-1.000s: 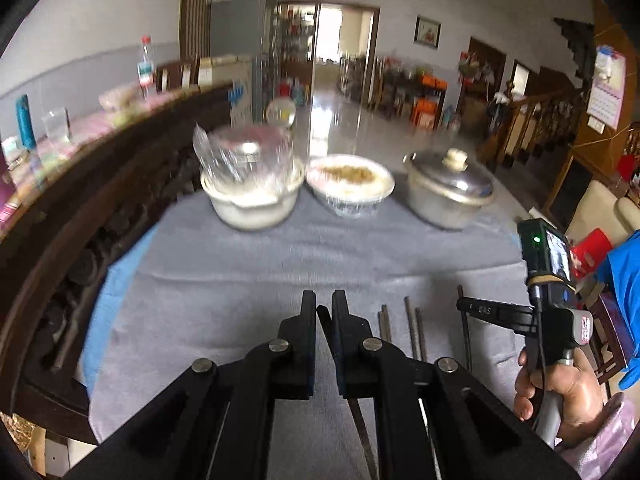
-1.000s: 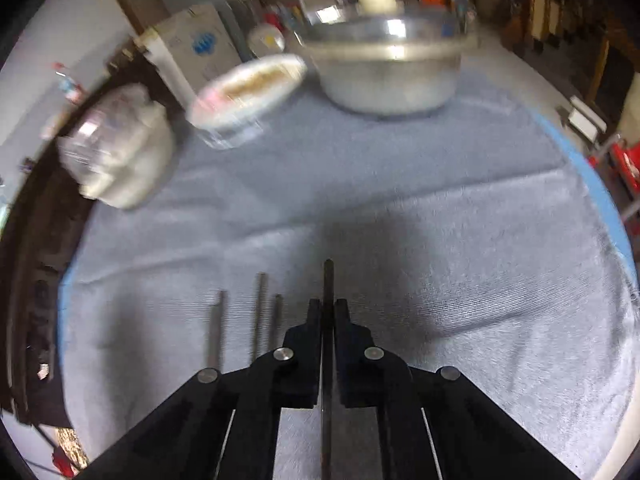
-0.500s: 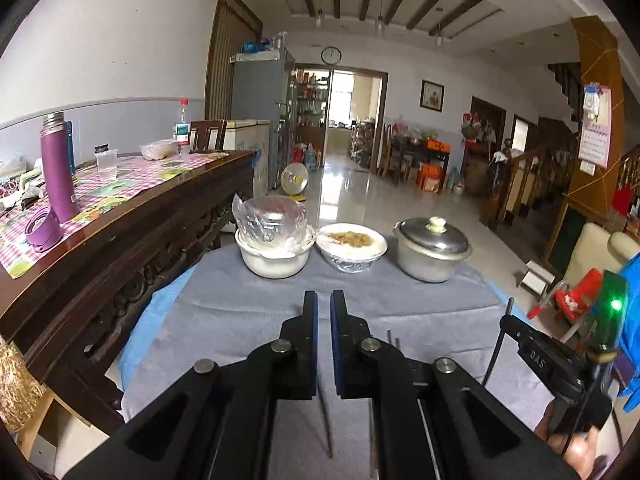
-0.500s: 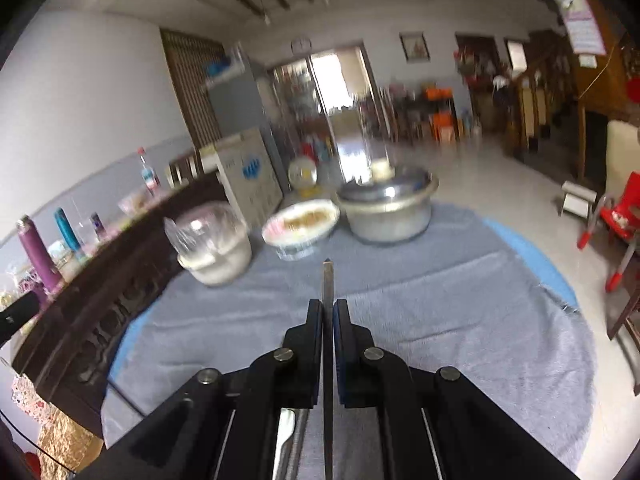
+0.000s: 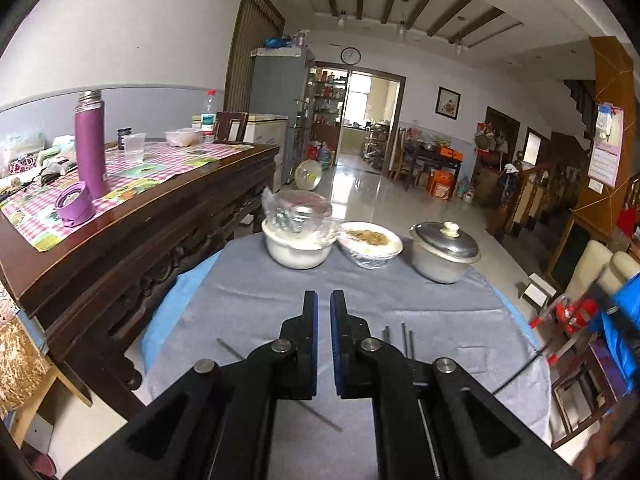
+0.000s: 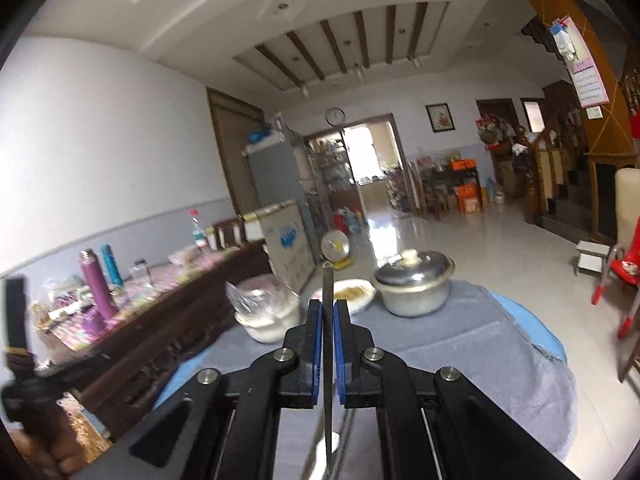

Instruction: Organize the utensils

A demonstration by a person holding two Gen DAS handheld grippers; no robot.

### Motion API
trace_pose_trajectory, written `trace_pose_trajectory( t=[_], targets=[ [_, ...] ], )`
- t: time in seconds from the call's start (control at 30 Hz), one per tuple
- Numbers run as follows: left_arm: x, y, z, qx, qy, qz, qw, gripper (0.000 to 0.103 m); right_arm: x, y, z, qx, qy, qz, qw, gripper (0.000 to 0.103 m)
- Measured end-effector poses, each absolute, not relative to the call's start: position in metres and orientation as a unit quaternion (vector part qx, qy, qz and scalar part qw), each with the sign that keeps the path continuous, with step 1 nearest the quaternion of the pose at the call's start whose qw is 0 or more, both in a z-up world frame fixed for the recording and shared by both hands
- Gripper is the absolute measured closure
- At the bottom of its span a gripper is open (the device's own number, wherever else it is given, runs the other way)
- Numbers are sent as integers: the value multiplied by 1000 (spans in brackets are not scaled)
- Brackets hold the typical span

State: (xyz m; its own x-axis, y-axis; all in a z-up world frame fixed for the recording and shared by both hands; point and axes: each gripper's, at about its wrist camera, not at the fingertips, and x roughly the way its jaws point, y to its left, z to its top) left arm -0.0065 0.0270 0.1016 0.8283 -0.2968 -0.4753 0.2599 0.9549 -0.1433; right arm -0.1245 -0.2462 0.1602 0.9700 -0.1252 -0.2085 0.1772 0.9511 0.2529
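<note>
Grey cloth (image 5: 260, 304) covers the round table, three vessels lined up at its far edge. Left view: left gripper (image 5: 324, 304) clenched on nothing, raised above the cloth; thin metal chopsticks (image 5: 405, 338) lie side by side just right of it, probably grouped for sorting, and one stray chopstick (image 5: 230, 349) lies left. Right view: right gripper (image 6: 327, 314) grasps one slim metal chopstick (image 6: 327, 292), tip forward, lifted clear for carrying. No legible writing.

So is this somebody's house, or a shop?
Most likely a house, a big living and dining room: a covered pot and food bowls sit on a cloth-covered table, a wall clock hangs above the doorway.
</note>
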Motion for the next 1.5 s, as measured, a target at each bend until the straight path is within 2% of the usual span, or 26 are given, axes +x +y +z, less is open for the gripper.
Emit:
trace_pose_trajectory(
  t=[0.1, 0.23, 0.3, 0.37, 0.43, 0.57, 1.07, 1.2, 1.23, 1.27, 1.5],
  targets=[
    [5, 46, 88, -47, 281, -126, 950, 97, -142, -238, 176, 136, 74, -58, 986, 97],
    [36, 80, 51, -106, 363, -104, 920, 97, -154, -232, 188, 147, 64, -28, 987, 97],
    [51, 86, 32, -115, 396, -98, 906, 95, -159, -228, 191, 152, 69, -10, 986, 97],
    [69, 92, 8, -128, 433, -81, 888, 84, -162, -224, 191, 154, 74, 4, 985, 97],
    [91, 99, -15, -155, 470, -71, 866, 78, -167, -219, 189, 148, 82, 12, 985, 97],
    [139, 109, -51, -194, 534, -41, 822, 78, -175, -214, 181, 142, 102, 22, 984, 97],
    [221, 74, -104, -180, 609, 3, 773, 73, -147, -203, 108, 142, 224, 45, 963, 96],
    [230, 67, -113, -173, 613, 11, 771, 74, -147, -212, 102, 157, 237, 48, 958, 95],
    [231, 65, -113, -169, 607, 12, 776, 78, -148, -214, 101, 161, 236, 45, 957, 95],
    [232, 64, -113, -165, 605, 13, 779, 90, -149, -219, 100, 166, 235, 39, 957, 94],
    [227, 51, -110, -123, 588, -5, 800, 97, -154, -247, 98, 196, 224, 1, 955, 94]
  ],
)
